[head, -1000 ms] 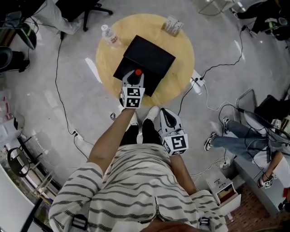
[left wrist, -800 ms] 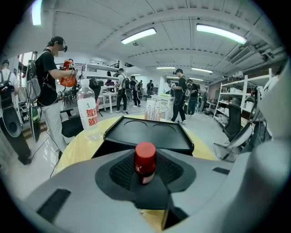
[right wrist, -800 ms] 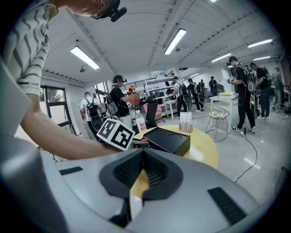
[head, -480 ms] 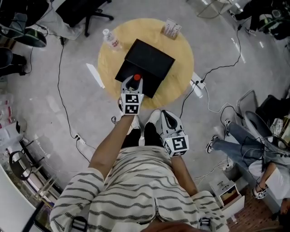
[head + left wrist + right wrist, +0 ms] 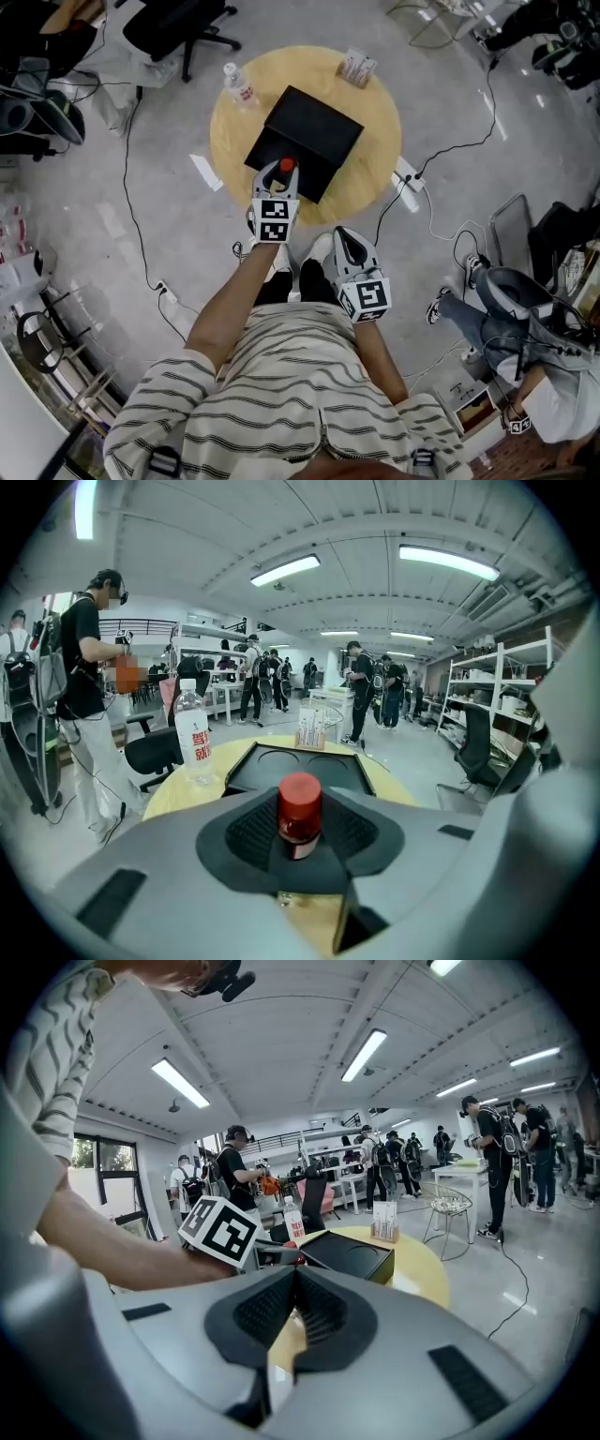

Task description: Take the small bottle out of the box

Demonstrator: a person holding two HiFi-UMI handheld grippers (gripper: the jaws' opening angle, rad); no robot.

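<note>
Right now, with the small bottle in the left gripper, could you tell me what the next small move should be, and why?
Probably carry the small bottle sideways and set it on the bare table: the left gripper is clamped on it above the near corner of the black box.

Your box (image 5: 314,131) sits at the middle of the round table (image 5: 380,122). A water bottle (image 5: 239,86) stands left of it, at the table's far left edge, and a small pack (image 5: 357,66) stands behind it at the far right edge. Your left gripper (image 5: 279,172) is over the box's near end, with the small bottle (image 5: 287,165) between its jaws. Your right gripper (image 5: 343,236) hangs off the table, past the near edge, right of the left one.
</note>
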